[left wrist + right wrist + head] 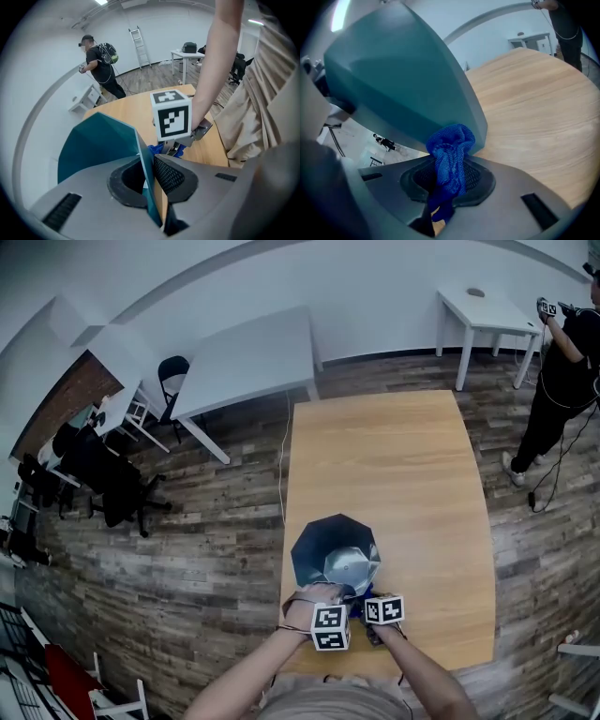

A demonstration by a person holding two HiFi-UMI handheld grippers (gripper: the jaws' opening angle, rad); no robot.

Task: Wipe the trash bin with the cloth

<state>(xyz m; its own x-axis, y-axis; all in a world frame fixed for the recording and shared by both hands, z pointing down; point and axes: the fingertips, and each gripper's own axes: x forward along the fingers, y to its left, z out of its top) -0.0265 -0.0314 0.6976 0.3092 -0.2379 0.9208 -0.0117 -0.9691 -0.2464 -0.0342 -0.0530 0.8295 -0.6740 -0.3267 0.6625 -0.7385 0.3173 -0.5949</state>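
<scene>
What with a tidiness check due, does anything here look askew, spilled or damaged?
Nothing stands out. The trash bin sits on the table, its wall clamped in the left gripper, while the right gripper holds the blue cloth against its outside. No spill or damage shows.

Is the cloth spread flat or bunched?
Bunched: the cloth is crumpled in the right gripper, its top against the bin.
</scene>
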